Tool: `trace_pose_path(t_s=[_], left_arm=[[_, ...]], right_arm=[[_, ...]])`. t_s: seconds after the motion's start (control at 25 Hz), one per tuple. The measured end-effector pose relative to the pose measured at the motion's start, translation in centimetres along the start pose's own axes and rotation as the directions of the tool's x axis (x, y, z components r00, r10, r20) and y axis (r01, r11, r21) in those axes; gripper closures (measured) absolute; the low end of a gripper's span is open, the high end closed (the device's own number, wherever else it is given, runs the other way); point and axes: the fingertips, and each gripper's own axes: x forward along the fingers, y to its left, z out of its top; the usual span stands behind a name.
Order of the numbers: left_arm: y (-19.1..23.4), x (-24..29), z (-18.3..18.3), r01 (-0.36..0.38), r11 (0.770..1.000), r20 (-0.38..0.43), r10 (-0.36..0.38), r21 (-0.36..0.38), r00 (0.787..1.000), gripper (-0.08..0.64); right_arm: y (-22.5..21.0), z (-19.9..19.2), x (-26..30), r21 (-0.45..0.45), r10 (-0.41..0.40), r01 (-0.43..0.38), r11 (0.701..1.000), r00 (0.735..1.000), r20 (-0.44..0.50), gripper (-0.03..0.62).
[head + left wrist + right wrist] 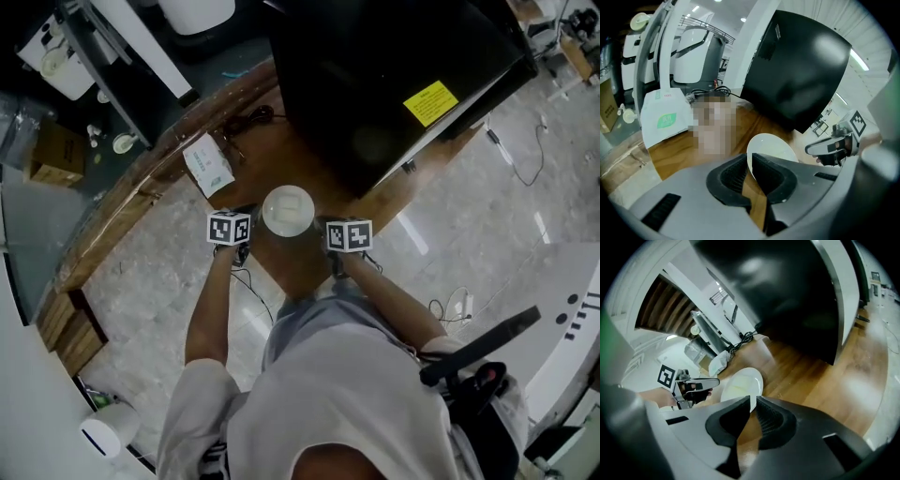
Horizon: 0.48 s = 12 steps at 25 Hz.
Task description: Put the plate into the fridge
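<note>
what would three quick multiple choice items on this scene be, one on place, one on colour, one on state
1. Where is the plate?
A in a sink
B between the left tool and the right tool, over the wooden counter
C on a chair

2. What colour is the plate?
A white
B blue
C red

3. How is the right tool?
A wide open, empty
B out of every view
C shut on the plate's rim

Answers:
1 B, the head view shows a tool on each side of it, with wood beneath.
2 A, it looks white in all three views.
3 C, the right gripper view shows both pads pinching the rim.
</note>
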Motion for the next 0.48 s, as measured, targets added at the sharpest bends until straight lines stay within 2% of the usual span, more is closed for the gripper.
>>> trace_pose_path(t_s=[0.16,0.36,0.48], left_arm=[[1.1,2.1,-0.1,0.070,0.996,-0.060,-0.066,0.054,0.996,0.537],[2.1,3.4,-0.2,0.102,0.984,-0.124,-0.084,0.147,0.989,0.537],[2.6,3.7,-0.6,0.127,0.977,-0.148,-0.102,0.172,0.984,0.537]], right_arm=[[-0.8,-0.4,2.6,0.103,-0.014,0.014,0.995,1.000,-0.005,0.483],[-1.5,-0.9,4.5,0.214,-0.038,0.035,0.976,0.999,0.011,0.483],[-1.4,-1.3,5.2,0.281,-0.035,0.025,0.959,0.999,0.028,0.483]])
